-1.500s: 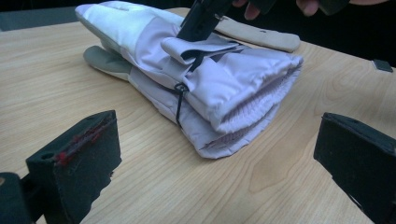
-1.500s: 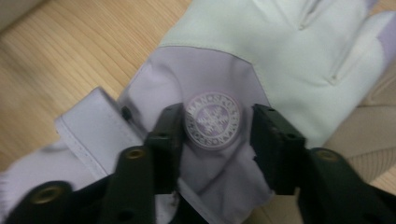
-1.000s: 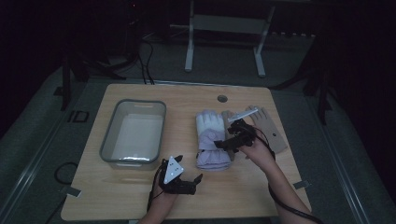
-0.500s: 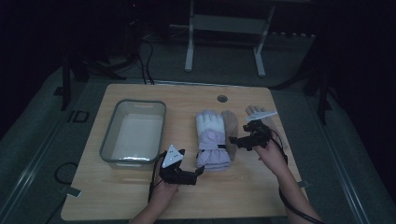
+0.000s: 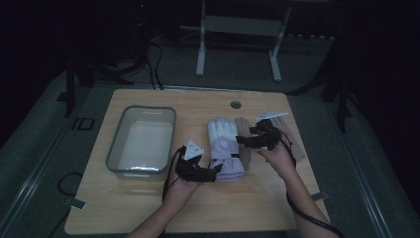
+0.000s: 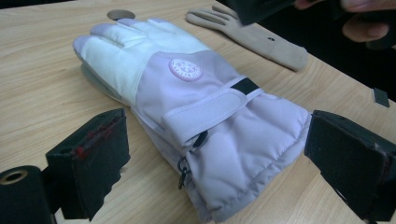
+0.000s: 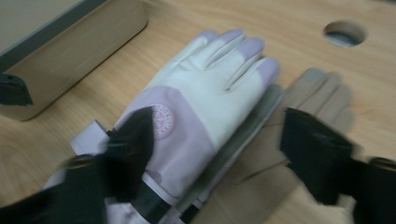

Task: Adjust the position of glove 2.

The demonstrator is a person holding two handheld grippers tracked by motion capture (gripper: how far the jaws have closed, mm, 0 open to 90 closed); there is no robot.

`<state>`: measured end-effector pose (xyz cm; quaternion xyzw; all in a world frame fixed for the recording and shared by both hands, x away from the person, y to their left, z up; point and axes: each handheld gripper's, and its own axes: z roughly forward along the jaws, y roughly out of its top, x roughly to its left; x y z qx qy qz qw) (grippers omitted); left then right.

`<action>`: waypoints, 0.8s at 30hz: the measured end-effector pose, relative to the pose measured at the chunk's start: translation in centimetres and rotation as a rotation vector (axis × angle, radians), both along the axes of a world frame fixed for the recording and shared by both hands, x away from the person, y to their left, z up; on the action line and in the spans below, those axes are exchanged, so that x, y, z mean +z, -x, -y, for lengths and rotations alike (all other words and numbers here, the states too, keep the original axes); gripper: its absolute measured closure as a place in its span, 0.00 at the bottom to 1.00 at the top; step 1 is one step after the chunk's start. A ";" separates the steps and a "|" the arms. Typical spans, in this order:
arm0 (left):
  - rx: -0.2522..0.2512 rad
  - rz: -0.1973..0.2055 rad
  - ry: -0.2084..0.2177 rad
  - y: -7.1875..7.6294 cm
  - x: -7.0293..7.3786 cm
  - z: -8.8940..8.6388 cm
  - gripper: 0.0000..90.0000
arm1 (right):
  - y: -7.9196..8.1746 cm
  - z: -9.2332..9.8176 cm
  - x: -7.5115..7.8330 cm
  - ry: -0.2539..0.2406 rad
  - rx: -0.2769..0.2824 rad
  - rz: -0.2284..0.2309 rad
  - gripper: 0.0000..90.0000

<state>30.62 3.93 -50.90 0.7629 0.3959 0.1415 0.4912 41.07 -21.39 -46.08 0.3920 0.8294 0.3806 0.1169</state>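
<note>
While the left tool is straddling the ski glove cuff, jaws wide and just closing, right tool is hovering open, closing too; pinch deep.

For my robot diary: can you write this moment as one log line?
left gripper: open, closing at lilac ski glove cuff | right gripper: open, closing above it | tan glove: beside

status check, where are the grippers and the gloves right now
Left gripper open, straddling the ski glove cuff, jaws just closing. Right gripper open above both gloves, closing. Tan glove beside it. Nothing in the way.
</note>
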 end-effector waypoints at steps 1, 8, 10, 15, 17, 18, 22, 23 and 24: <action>0.012 -0.008 -0.011 -0.1 -0.1 0.2 0.15 | -0.2 -0.2 -0.3 -0.011 -0.003 -0.019 0.39; 0.037 -0.138 -0.056 -0.7 -2.4 1.2 0.19 | -1.8 -0.9 -3.1 -0.015 -0.039 -0.124 0.48; 0.040 -0.163 -0.061 -0.8 -2.9 1.6 0.19 | -2.0 -0.9 -3.9 -0.019 -0.038 -0.169 0.49; 0.036 -0.211 -0.073 -1.1 -4.1 2.2 0.22 | -2.3 -0.7 -5.8 0.006 -0.066 -0.231 0.44; 0.022 -0.226 -0.069 -1.3 -4.5 2.3 0.24 | -2.5 -0.6 -6.2 0.002 -0.067 -0.251 0.44; 0.026 -0.232 -0.066 -1.3 -4.7 2.3 0.25 | -2.5 -0.6 -6.4 0.000 -0.064 -0.262 0.44; 0.006 -0.265 -0.038 -1.4 -5.6 2.2 0.31 | -2.7 -0.4 -7.1 -0.024 -0.048 -0.315 0.46; -0.002 -0.271 -0.033 -1.5 -5.7 2.2 0.35 | -2.8 -0.3 -7.2 -0.031 -0.040 -0.324 0.49; -0.002 -0.274 -0.030 -1.5 -5.8 2.2 0.35 | -2.9 -0.2 -7.4 -0.046 -0.028 -0.338 0.53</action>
